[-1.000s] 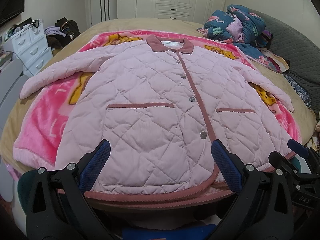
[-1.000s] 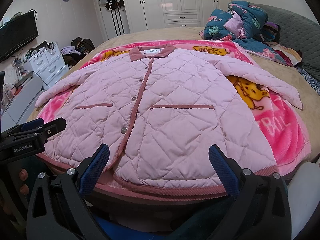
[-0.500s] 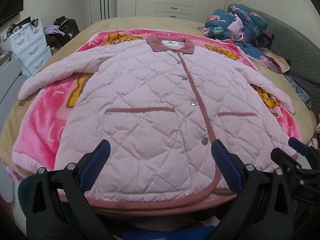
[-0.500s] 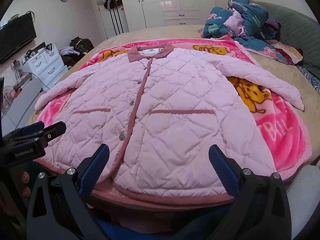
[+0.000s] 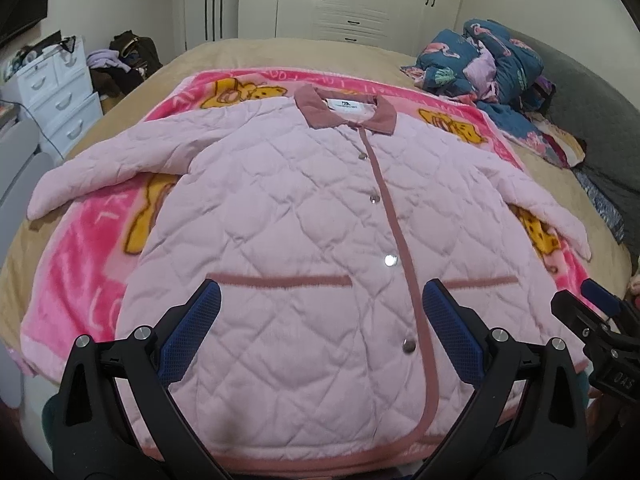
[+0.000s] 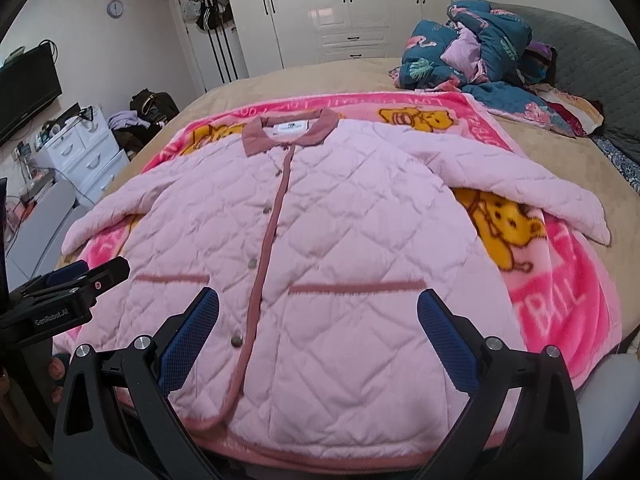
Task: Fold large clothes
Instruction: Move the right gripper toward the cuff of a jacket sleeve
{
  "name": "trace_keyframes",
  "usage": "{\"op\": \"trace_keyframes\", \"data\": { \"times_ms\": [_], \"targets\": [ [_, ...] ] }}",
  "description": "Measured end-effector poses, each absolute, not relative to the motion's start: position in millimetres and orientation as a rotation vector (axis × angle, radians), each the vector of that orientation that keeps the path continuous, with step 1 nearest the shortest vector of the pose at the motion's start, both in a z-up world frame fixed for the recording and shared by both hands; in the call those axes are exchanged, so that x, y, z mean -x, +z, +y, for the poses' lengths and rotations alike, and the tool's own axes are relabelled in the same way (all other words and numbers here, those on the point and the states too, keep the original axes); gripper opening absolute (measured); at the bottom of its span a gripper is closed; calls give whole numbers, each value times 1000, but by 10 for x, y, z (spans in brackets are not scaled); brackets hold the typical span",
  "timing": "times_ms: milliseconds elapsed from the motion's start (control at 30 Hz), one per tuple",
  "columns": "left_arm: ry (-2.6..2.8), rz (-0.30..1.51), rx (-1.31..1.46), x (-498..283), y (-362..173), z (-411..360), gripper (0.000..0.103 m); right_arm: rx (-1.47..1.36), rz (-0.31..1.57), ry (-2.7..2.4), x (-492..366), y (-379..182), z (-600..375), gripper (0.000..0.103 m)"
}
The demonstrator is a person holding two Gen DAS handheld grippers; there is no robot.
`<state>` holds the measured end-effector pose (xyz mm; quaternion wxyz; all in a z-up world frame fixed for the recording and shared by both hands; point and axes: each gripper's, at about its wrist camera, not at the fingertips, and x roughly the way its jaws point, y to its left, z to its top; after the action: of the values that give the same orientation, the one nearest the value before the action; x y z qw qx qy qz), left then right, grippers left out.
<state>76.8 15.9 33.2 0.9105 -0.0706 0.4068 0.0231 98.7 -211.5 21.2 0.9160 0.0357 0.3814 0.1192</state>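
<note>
A pink quilted jacket (image 5: 304, 240) with a dusty-rose collar, placket and pocket trims lies flat, front up and buttoned, on a pink cartoon blanket (image 5: 80, 264). Both sleeves spread out to the sides. It also shows in the right wrist view (image 6: 328, 264). My left gripper (image 5: 320, 336) is open and empty, held over the jacket's lower left half. My right gripper (image 6: 318, 336) is open and empty over the lower right half. Each gripper shows at the edge of the other's view.
The blanket lies on a tan bed (image 6: 568, 160). A heap of dark floral bedding (image 6: 480, 60) sits at the far right. White drawers (image 5: 60, 92) and bags stand left of the bed. White wardrobes (image 6: 340, 8) line the back wall.
Both grippers have moved forward and a little higher over the jacket, so its hem now lies beneath the fingers. The jacket has not moved. Both grippers stay open.
</note>
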Motion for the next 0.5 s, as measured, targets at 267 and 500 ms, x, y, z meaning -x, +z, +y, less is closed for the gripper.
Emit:
{"op": "trace_keyframes", "data": {
  "times_ms": [267, 500],
  "targets": [
    [52, 850, 147, -1125, 405, 179, 95, -93, 768, 221, -1369, 346, -2113, 99],
    [65, 849, 127, -1485, 460, 138, 95, -107, 769, 192, -1776, 416, -2131, 99]
  ]
}}
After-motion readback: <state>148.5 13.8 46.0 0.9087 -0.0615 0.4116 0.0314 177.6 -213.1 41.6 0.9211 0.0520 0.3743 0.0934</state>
